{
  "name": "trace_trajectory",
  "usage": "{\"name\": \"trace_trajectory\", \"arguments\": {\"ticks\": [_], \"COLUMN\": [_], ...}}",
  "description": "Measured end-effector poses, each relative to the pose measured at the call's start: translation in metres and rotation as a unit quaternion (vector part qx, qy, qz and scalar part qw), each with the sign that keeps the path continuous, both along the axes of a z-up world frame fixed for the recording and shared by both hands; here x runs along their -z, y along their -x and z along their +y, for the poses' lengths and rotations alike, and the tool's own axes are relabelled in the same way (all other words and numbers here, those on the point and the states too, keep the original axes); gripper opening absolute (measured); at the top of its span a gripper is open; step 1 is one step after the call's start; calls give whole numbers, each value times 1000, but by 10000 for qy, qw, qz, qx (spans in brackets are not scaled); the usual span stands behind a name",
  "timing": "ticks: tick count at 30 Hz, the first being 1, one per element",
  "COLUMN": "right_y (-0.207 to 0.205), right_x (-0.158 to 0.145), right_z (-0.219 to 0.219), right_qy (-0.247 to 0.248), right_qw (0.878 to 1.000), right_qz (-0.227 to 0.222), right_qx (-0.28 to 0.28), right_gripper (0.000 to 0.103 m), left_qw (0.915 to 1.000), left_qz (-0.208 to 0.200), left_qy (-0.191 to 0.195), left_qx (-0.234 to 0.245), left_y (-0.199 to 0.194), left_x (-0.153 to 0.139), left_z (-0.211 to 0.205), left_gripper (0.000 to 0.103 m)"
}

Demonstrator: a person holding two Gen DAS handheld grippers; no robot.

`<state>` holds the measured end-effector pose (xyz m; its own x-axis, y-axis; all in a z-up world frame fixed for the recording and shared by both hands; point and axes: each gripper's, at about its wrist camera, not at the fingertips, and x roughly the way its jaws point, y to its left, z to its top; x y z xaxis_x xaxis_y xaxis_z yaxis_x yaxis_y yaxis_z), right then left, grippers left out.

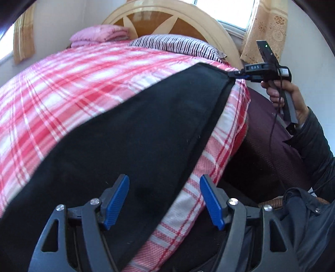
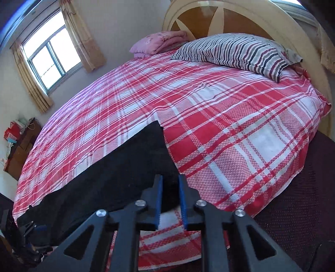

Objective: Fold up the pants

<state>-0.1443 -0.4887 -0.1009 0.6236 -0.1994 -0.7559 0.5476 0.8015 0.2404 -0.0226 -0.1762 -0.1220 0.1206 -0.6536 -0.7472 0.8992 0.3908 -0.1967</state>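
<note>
Pants lie stretched along the near edge of the bed, the right gripper with jaws pinching one corner, seemingly to keep the cloth taut, while the left gripper hovers with jaws apart.

Black pants on a red and white checked sheet.

The pants are plain black all over. The sheet on the bed has red squares, white squares and thin red lines. The pillow has dark blue, dark red and white stripes. The folded blanket is pink with small flowers. The headboard is cream with brown parts. The curtains are yellow-tan, and the one in the left wrist view has a brown flower pattern. The left gripper and the right gripper are black with blue pads and silver screws. The sleeve is dark.
</note>
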Motion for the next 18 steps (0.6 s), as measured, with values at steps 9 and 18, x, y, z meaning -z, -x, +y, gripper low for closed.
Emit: {"name": "trace_trajectory", "arguments": {"ticks": [9,18], "right_y": [12,13], "right_x": [-15,-17], "right_z": [3,15], "right_qy": [100,929], "right_qw": [9999,9947], "right_qz": [-120,394], "right_qx": [38,170], "right_gripper": [5,8], "left_qw": [9992,9995], "left_qz": [259,160], "left_qy": [76,41], "left_qx": [-306,-271], "left_y": [-9,-4], "left_x": [7,9], "left_z": [13,14], "left_gripper": [72,72]}}
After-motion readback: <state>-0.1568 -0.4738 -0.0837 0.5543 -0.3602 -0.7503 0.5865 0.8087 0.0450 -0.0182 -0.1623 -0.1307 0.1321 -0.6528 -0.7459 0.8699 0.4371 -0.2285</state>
